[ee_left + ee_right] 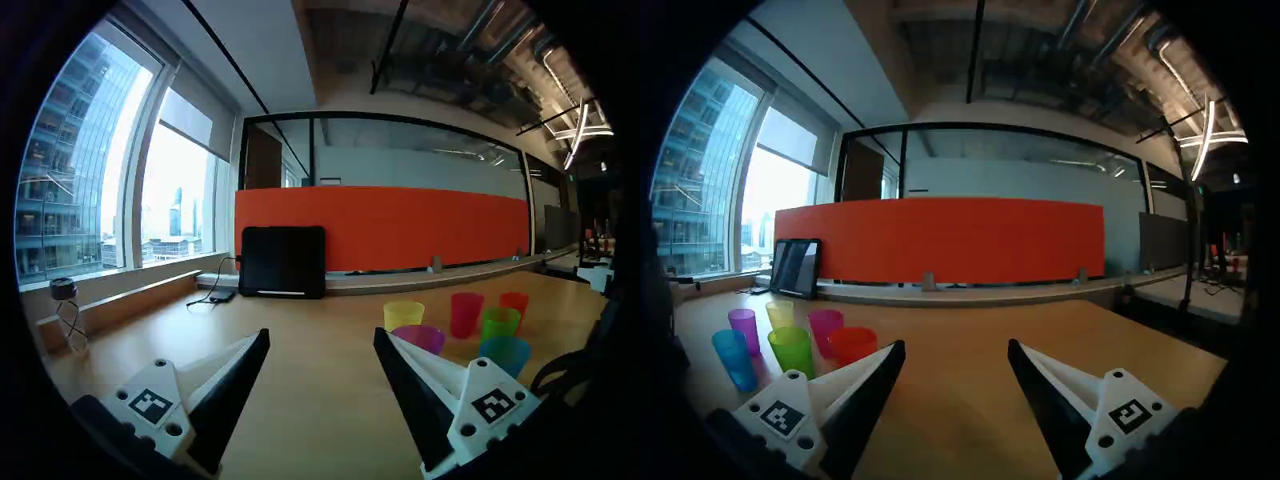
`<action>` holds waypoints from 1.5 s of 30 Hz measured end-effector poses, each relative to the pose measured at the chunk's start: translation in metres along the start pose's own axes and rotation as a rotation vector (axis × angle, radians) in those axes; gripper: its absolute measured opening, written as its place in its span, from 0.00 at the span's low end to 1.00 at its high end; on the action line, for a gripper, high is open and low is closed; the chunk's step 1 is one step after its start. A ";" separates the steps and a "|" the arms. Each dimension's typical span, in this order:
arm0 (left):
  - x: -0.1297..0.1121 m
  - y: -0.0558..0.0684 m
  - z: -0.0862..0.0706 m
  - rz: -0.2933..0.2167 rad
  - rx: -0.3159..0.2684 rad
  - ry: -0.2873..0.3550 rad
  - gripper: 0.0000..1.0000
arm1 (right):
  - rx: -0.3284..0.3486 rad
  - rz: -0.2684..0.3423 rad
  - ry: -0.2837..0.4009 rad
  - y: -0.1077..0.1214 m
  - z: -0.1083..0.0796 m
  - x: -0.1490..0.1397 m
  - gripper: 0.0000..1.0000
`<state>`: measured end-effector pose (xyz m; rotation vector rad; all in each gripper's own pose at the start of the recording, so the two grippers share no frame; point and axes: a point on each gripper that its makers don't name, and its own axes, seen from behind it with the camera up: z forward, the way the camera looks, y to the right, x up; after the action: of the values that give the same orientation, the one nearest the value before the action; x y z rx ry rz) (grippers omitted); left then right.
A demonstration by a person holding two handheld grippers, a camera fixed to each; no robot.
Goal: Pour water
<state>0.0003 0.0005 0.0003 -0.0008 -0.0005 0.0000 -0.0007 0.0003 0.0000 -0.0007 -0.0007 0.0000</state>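
Six cups stand bunched on the table [320, 416]: yellow cup [404, 314], purple cup [420, 338], pink cup [466, 312], orange cup [514, 304], green cup [500, 322] and blue cup [506, 352]. I cannot tell what is in them. A clear bottle [68, 312] stands by the window [88, 192], well apart from them. The left gripper [320, 336] and right gripper [956, 346] both hang over the wood, fingers spread, holding nothing. A dark tablet [282, 262] leans near the orange partition [400, 224]

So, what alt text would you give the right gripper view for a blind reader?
The right gripper, open and empty, hovers over a wooden table; six coloured plastic cups stand clustered to its left, an orange partition behind.
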 end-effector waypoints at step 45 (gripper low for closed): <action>0.209 0.001 0.054 -0.032 -0.141 -0.016 0.97 | 0.172 0.022 -0.059 -0.011 0.045 0.201 0.99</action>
<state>0.2092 0.0014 0.0542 -0.1414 -0.0164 -0.0316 0.1999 -0.0106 0.0448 0.1715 -0.0597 0.0221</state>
